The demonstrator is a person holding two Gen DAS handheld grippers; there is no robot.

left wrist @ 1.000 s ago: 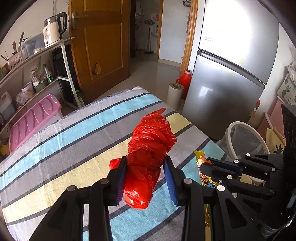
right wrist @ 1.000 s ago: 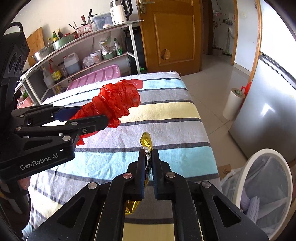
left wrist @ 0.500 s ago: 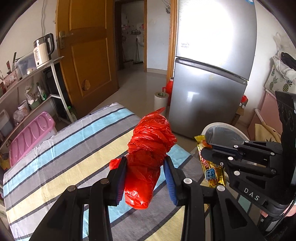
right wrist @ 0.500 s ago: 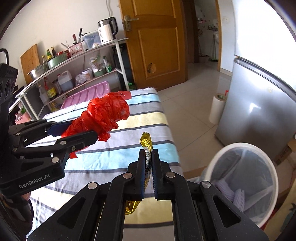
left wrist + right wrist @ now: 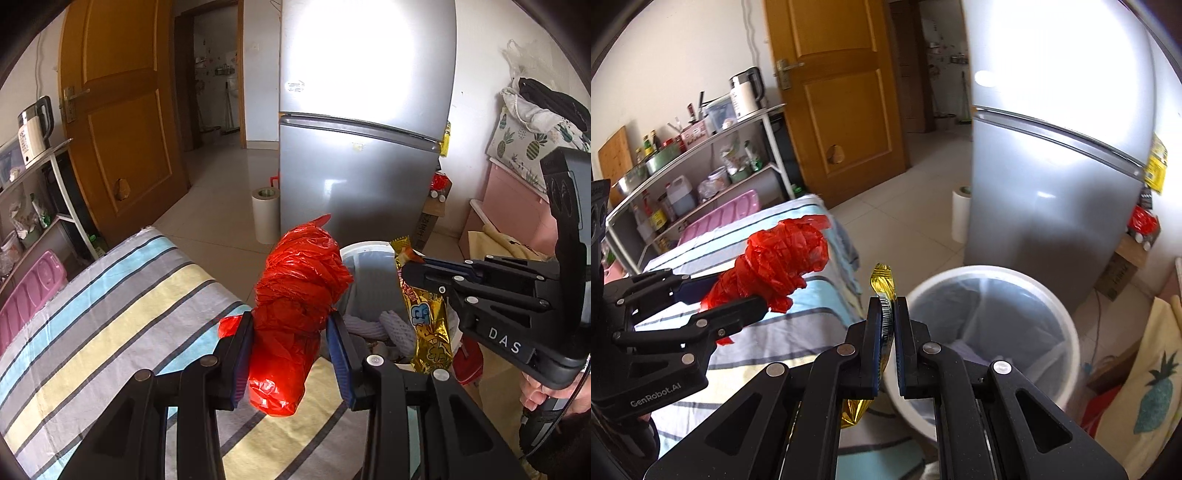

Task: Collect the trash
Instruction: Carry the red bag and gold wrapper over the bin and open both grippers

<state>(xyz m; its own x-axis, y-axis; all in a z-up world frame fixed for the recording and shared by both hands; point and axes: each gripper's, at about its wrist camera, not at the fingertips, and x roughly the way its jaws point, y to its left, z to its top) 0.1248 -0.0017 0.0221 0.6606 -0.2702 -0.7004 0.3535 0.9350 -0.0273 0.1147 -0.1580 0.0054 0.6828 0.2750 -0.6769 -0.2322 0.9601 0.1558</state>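
My left gripper (image 5: 291,325) is shut on a crumpled red plastic bag (image 5: 295,295) and holds it in the air over the table's right edge; the bag also shows in the right wrist view (image 5: 775,266). My right gripper (image 5: 886,310) is shut on a gold snack wrapper (image 5: 882,284), which hangs above the near rim of the white trash bin (image 5: 1067,321). In the left wrist view the wrapper (image 5: 424,310) hangs over the bin (image 5: 351,251), just right of the bag. The bin has a liner and some trash inside.
A striped cloth covers the table (image 5: 110,306). A silver fridge (image 5: 362,147) stands right behind the bin, with a paper roll (image 5: 265,214) on the floor beside it. A metal shelf rack (image 5: 701,162) and a wooden door (image 5: 842,92) stand at the back.
Both grippers have swung to the right, off the table and toward the bin, each still holding its item. The bin is now close under the wrapper.
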